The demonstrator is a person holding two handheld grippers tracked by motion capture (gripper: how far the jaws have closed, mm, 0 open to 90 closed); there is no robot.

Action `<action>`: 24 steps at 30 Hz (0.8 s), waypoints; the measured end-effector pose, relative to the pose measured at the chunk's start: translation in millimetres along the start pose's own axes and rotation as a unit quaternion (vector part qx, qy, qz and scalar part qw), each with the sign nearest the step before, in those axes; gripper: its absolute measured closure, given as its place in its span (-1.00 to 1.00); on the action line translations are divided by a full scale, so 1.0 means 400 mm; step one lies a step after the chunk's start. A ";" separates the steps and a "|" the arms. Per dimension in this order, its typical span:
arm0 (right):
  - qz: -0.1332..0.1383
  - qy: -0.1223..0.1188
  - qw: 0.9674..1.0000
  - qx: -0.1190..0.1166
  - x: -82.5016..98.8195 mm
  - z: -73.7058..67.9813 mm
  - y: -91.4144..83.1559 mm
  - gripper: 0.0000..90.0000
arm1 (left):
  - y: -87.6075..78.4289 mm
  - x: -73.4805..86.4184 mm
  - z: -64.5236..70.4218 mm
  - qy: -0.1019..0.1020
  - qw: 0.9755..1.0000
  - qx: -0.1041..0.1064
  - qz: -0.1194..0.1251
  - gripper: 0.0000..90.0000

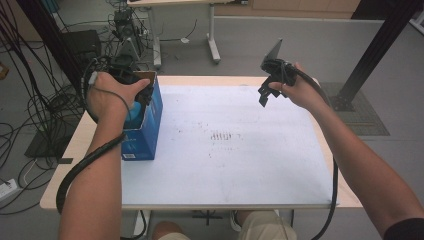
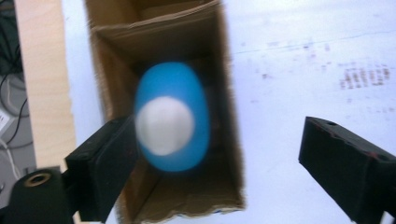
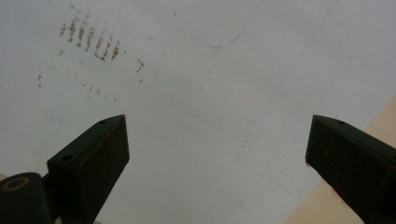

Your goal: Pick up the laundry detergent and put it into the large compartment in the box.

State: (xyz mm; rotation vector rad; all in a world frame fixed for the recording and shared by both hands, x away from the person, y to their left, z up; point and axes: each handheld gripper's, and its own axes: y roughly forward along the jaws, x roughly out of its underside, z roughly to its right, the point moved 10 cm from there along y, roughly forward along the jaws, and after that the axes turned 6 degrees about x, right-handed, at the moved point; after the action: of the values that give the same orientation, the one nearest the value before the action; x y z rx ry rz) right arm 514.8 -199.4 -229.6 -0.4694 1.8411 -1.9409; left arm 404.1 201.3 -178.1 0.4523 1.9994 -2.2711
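Observation:
A blue cardboard box [image 1: 150,127] stands open-topped at the left edge of the white mat [image 1: 225,165]. My left gripper [image 1: 141,92] hovers right over its opening, held from above by the hand. In the left gripper view, the jaws of this gripper [image 2: 215,140] stand wide apart above the brown inside of the box [image 2: 116,51]. A blurred blue egg-shaped thing [image 2: 173,116] with a white round end sits in the opening close to one jaw, not pinched. It shows as a blue patch [image 1: 134,114] from above. My right gripper [image 1: 264,95] hangs open over the mat's far right; nothing lies between its jaws [image 3: 217,135].
Faint brown marks [image 1: 222,136] stain the middle of the mat. The wooden tabletop [image 1: 75,150] shows as a strip around the mat. Cables and dark equipment [image 1: 35,100] crowd the floor at left, and a black frame post [image 1: 380,45] rises at the far right.

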 end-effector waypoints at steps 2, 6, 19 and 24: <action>-0.001 0.003 1.000 0.000 -0.001 0.003 0.000 -0.86 | 0.000 -0.001 0.016 0.009 1.000 0.005 0.003 -0.79; -0.001 0.008 1.000 0.001 0.001 0.006 0.000 -0.86 | 0.007 -0.002 0.047 0.028 0.999 0.018 0.008 -0.82; 0.002 0.014 1.000 -0.001 0.006 0.017 -0.006 -0.86 | 0.022 -0.003 0.143 0.082 0.996 0.041 0.009 -0.86; -0.002 0.013 1.000 -0.002 0.002 0.014 -0.001 -0.86 | 0.025 -0.001 0.160 0.091 0.995 0.049 0.013 -0.86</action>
State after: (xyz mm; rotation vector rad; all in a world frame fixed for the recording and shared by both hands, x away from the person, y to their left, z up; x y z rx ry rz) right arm 516.9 -204.6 -228.9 -0.4525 1.8622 -1.9555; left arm 396.4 137.1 -181.0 0.7128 1.9531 -2.3986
